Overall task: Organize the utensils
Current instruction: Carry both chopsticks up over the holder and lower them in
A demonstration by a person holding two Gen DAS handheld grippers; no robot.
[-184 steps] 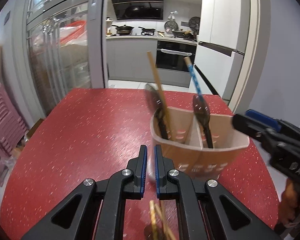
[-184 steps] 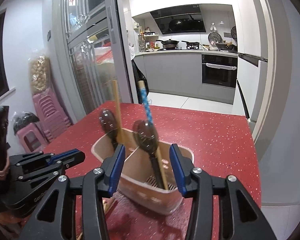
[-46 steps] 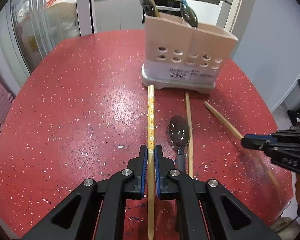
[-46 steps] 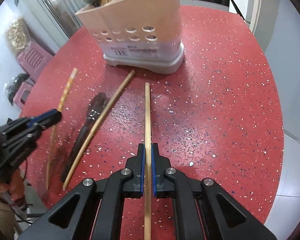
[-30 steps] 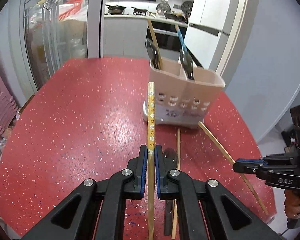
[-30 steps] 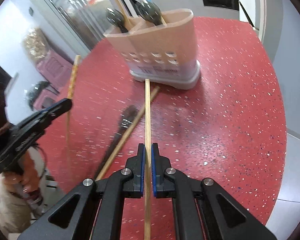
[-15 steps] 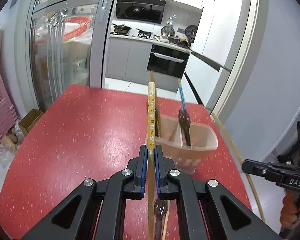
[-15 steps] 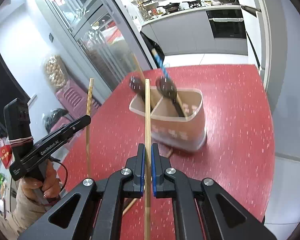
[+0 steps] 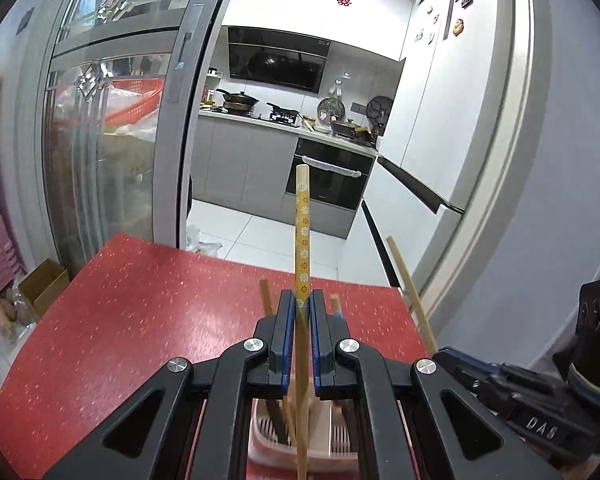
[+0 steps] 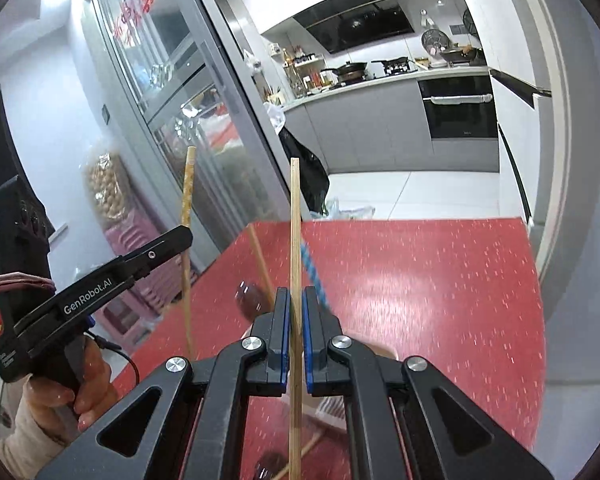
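My left gripper is shut on a yellow flower-patterned chopstick, held upright; its lower end reaches into the pink utensil holder directly below the fingers. My right gripper is shut on a plain wooden chopstick, also upright, above the holder's edge. The holder keeps a wooden-handled utensil and a blue-handled spoon. The left gripper with its chopstick shows at the left of the right wrist view; the right gripper's chopstick shows in the left wrist view.
The red speckled table ends ahead at its far edge, with the kitchen floor and oven beyond. A dark spoon and a wooden chopstick lie on the table below the right gripper. Pink stools stand left of the table.
Both grippers have risen and tilted upward with their chopsticks, moving over the holder. The holder has dropped from mid-view to beneath the fingers; the left chopstick's lower end now reaches into it.
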